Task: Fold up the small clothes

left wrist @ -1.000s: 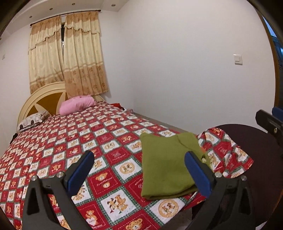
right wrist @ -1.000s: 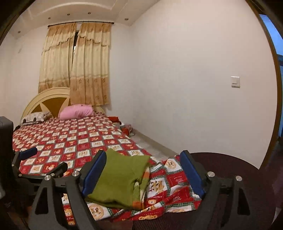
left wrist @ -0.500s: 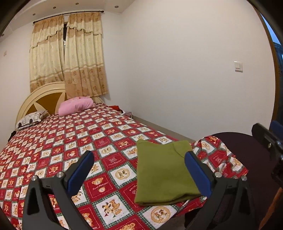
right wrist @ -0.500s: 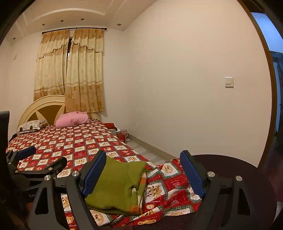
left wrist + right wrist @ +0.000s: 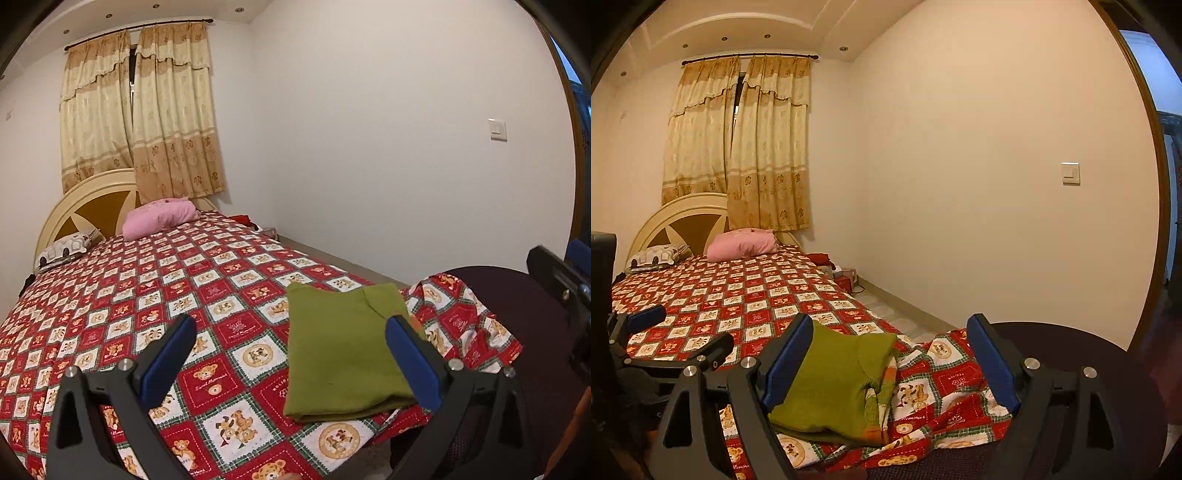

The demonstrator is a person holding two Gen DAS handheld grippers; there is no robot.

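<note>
Raised and drawn back since a second ago: both wrist views, more ceiling showing, garment lower in frame. Left gripper [image 5: 291,345]: fingers spread wide, empty, above the bedspread. Right gripper [image 5: 892,354]: fingers spread wide, empty. Green folded garment [image 5: 341,350]: flat on the teddy-bear bedspread [image 5: 155,295], at 4 o'clock in the left view, near the bed's corner; striped edge visible [image 5: 882,384]. Pink pillow [image 5: 159,218] at 11 o'clock by the headboard [image 5: 85,206]. Dark round seat [image 5: 1082,354] at 4 o'clock.
</note>
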